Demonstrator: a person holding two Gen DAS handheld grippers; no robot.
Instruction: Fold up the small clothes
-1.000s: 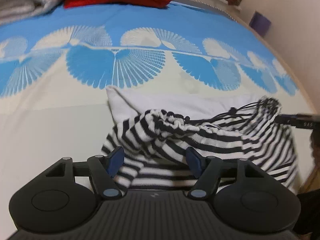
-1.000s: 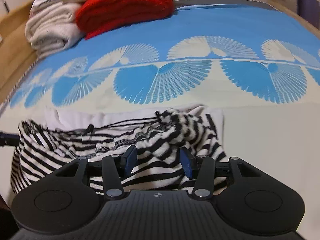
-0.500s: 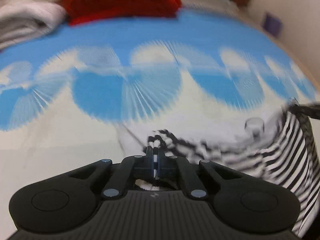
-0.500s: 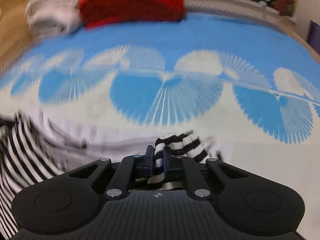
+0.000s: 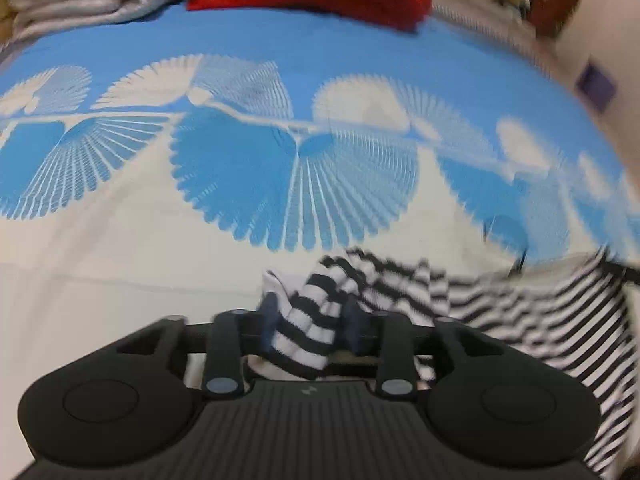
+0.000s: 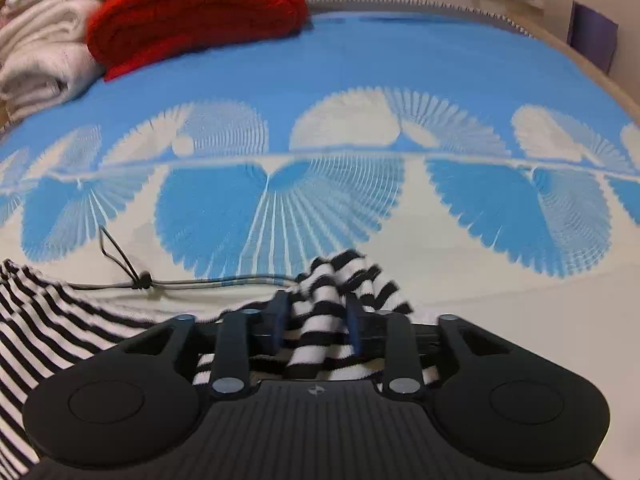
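The left tool [image 5: 310, 330] has its blue-padded fingers parted, with a bunched corner of the black-and-white striped knit garment [image 5: 500, 312] lying loosely between them — the cloth runs off to the right across the blue-and-cream fan-patterned bedspread [image 5: 240, 168]. The right tool [image 6: 316, 326] likewise stands spread around the garment's other corner, the rest draping away to the left, where a thin black drawstring [image 6: 132, 270] trails on the bedspread. Far back lie a folded cream blanket [image 6: 36, 64] and — just beside it — a folded red knit [image 6: 192, 12].
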